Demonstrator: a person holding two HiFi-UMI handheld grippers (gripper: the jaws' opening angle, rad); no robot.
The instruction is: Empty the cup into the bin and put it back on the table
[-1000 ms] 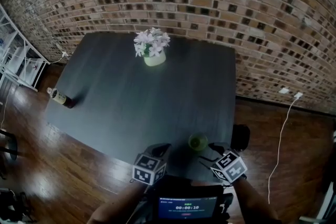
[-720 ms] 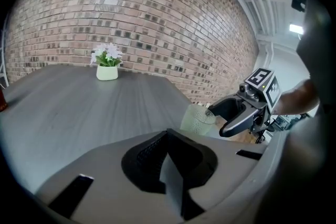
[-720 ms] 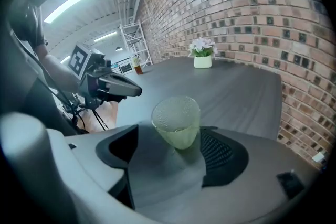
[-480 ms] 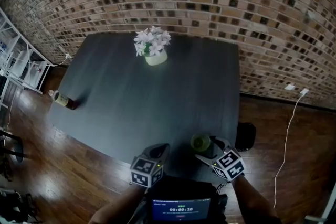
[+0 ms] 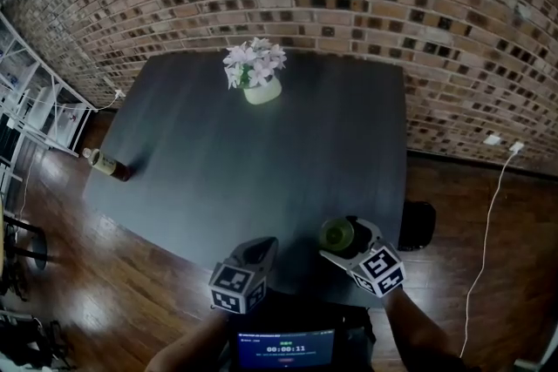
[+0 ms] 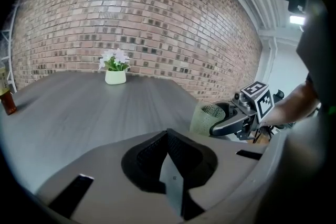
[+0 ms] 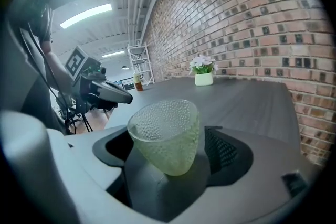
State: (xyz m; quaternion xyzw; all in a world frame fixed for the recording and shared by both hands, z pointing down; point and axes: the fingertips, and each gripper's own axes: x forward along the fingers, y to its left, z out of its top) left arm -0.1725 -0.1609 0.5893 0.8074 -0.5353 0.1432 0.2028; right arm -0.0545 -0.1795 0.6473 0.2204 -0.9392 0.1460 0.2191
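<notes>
Right gripper (image 5: pixel 347 240): at the near right corner of the table (image 5: pixel 218 161), pointing slightly downward. Its jaws are spread wide and have just been opening. The cup (image 7: pixel 165 134), pale green with a pebbled wall, sits between them, mouth up and leaning a little toward the left jaw. The right pad stands clear of the cup, with a gap showing. On the left side, contact cannot be made out. Nothing is being pinched.

Left gripper (image 6: pixel 173 160): over the near edge of the table, beside the right one but apart from it. Its jaws are closed pad to pad, with nothing between them.

Flower pot (image 5: pixel 261 90): centred along the far edge, white blooms. Bottle (image 5: pixel 109 164): lying at the left edge. Dark bin (image 5: pixel 418 225): on the wooden floor, just off the table's right edge and near the cup's corner.
</notes>
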